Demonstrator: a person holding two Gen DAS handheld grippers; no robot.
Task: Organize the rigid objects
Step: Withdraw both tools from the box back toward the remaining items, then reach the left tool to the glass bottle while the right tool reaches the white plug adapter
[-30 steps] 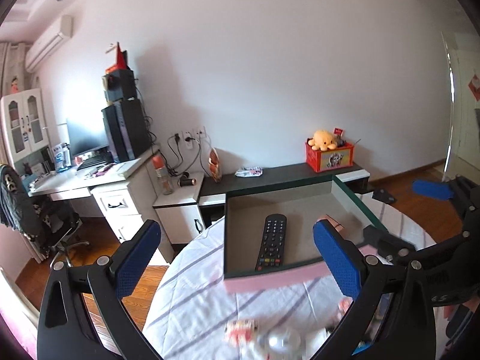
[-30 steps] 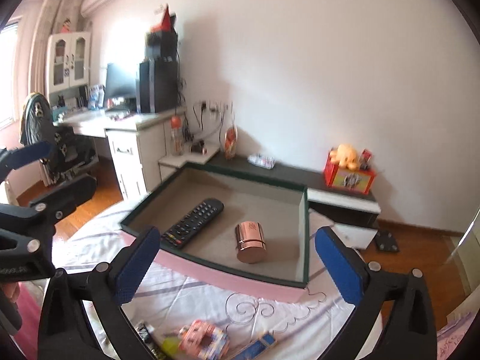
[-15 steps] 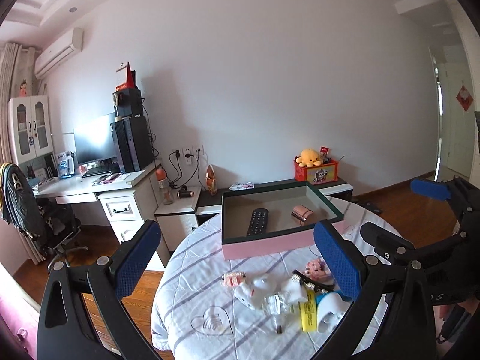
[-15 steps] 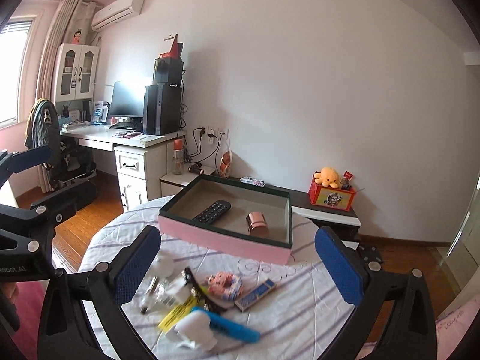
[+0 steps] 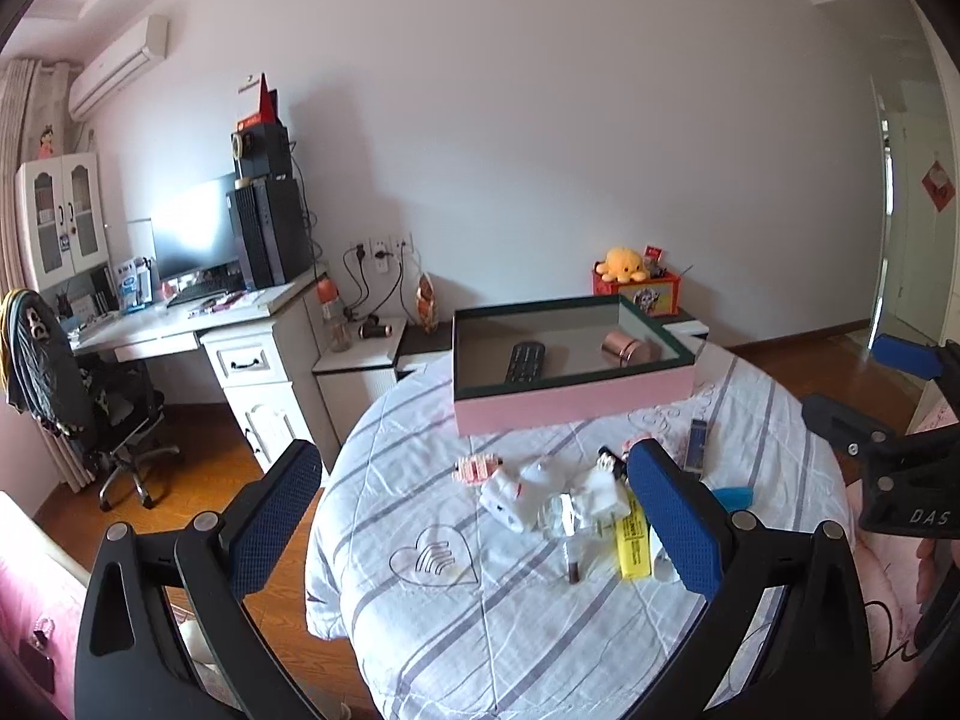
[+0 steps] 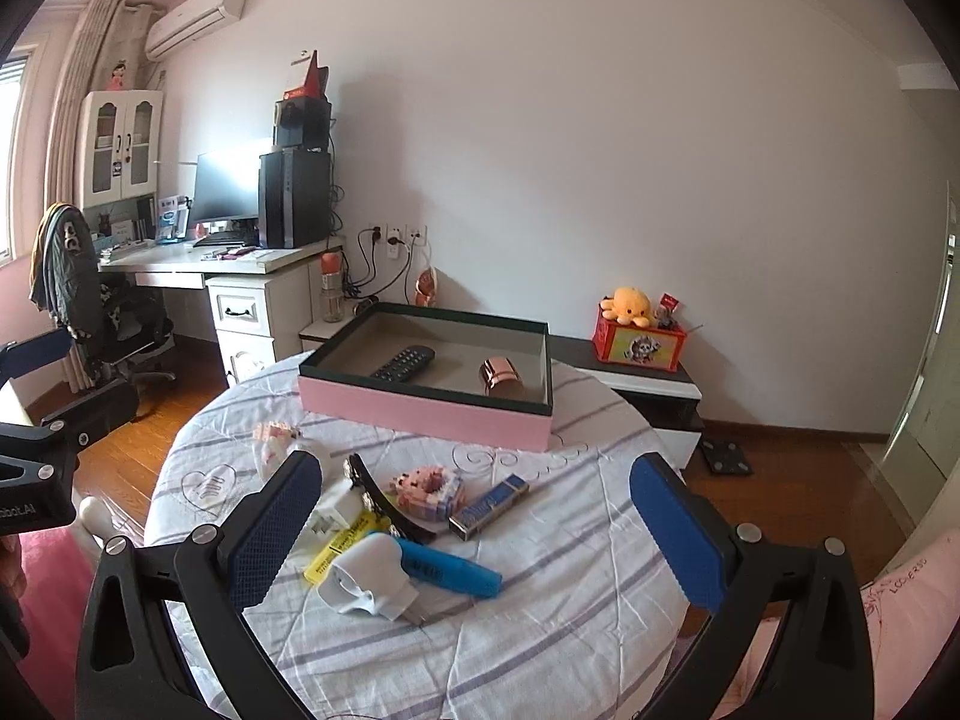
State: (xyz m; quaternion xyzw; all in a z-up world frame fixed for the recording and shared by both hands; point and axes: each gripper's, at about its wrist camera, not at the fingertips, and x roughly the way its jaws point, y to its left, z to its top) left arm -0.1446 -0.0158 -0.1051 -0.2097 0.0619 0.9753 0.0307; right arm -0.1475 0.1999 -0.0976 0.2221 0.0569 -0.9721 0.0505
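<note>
- Pink box (image 6: 423, 414) sits at the round table's (image 6: 540, 630) far side, holding a remote control (image 6: 403, 363) and copper cylinder (image 6: 501, 377).
- Right wrist view alone shows the blue marker (image 6: 447, 567) and white plug (image 6: 366, 582).
- Left wrist view alone shows the glass vial (image 5: 567, 531).
- Left gripper (image 5: 474, 516) and right gripper (image 6: 474, 516): fully spread, holding nothing.

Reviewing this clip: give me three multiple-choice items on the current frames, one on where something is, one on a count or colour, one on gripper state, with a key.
1. Where is the black remote control?
A. inside the pink box
B. on the striped tablecloth
C. on the desk

2. How many items lie in the pink box?
A. one
B. two
C. four

3. What state is the right gripper in?
A. shut on the blue marker
B. shut on nothing
C. open and empty

Key: 1 A, the remote lies on the box floor. 2 B, only the remote and a copper-coloured cylinder. 3 C, its blue pads stand wide apart with nothing between.
</note>
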